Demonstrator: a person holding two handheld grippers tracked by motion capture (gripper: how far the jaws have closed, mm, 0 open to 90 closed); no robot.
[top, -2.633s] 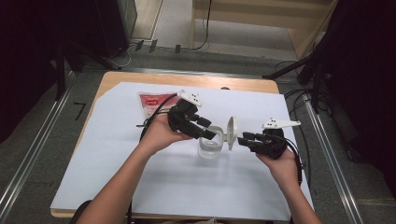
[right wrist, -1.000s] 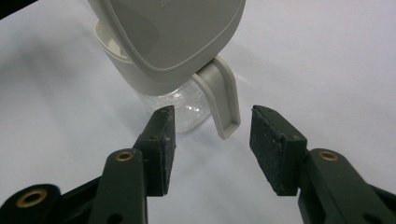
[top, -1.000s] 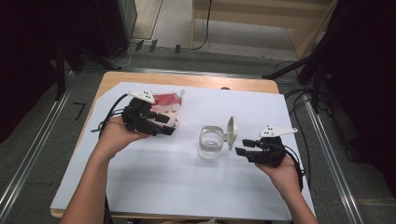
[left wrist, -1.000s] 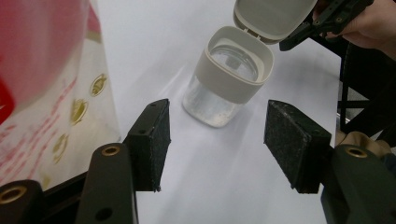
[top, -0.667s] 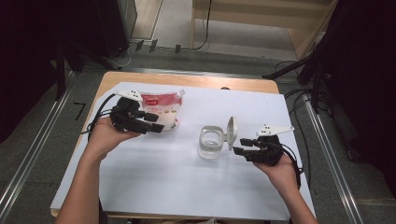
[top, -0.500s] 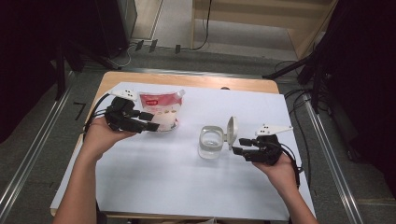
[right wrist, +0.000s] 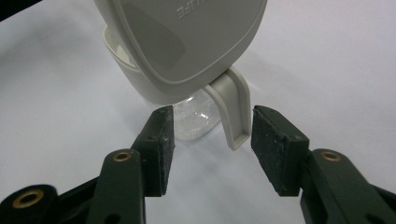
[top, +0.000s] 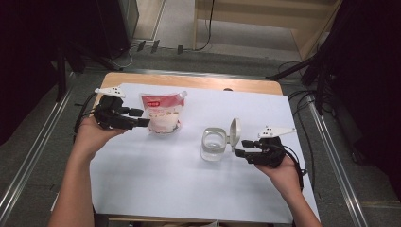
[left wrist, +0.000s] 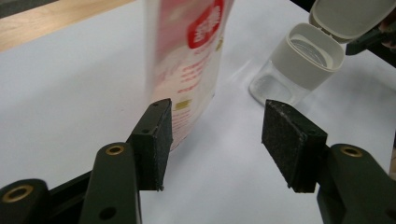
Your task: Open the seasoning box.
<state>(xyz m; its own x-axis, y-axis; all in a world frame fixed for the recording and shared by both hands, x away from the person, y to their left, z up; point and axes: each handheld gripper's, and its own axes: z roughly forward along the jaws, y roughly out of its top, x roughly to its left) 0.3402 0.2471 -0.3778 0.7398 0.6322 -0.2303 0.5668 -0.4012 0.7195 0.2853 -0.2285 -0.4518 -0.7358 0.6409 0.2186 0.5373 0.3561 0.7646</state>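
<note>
A red-and-white pouch (top: 161, 112) stands at the back left of the white sheet (top: 179, 189). My left gripper (top: 141, 117) sits just left of the pouch, open. In the left gripper view (left wrist: 217, 126) the pouch's (left wrist: 187, 60) lower corner stands just past one pad, unpressed; the jaws have just opened slightly. A clear jar (top: 213, 145) with its white flip lid (top: 235, 133) raised sits mid-table. My right gripper (top: 242, 148) is open beside the lid. In the right gripper view (right wrist: 212, 126) the lid's latch tab (right wrist: 232, 112) hangs between the pads, not pinched.
The sheet covers a wooden table (top: 189, 81) whose bare strip runs along the back. Cables trail from both grippers. Metal rails (top: 28, 156) run along the floor on each side. The jar (left wrist: 289, 70) also lies ahead of the left gripper.
The left hand has moved left from the jar to the pouch's left side. The right hand has stayed by the lid.
</note>
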